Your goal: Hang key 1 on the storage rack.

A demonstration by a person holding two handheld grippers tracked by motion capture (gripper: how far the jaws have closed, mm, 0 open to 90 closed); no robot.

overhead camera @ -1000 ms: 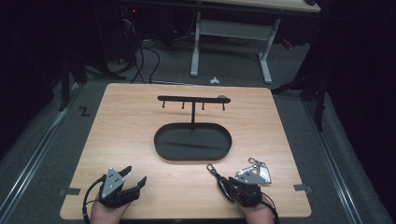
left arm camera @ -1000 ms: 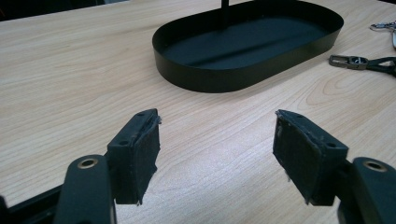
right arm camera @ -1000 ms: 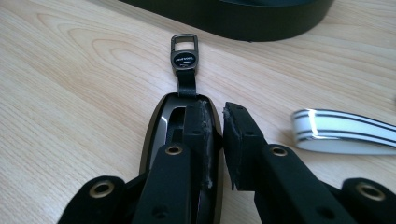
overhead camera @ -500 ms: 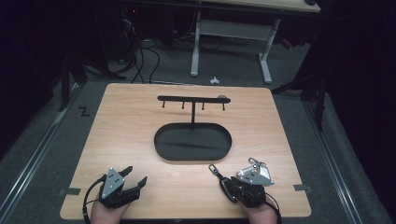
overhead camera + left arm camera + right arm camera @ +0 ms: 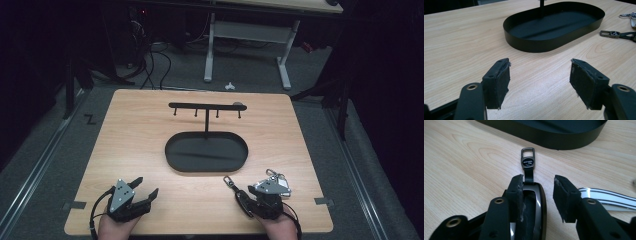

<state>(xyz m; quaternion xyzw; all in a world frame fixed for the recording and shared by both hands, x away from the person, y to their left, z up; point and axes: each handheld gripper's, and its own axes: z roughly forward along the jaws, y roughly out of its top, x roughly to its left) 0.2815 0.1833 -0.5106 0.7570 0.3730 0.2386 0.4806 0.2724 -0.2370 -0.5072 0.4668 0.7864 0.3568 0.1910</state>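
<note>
Glossy key fob (image 5: 534,202), matt wooden table (image 5: 461,162)

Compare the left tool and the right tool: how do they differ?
The left tool stands wide open with bare table between its jaws; the right tool, whose jaws have just been opening, gapes less and has the black key fob between them, against one pad. Both rest low at the table's near edge.

Black oval tray (image 5: 175,159), hook stand (image 5: 206,107), table (image 5: 135,130)

No legible text, emblem (image 5: 528,161) blurred
</note>
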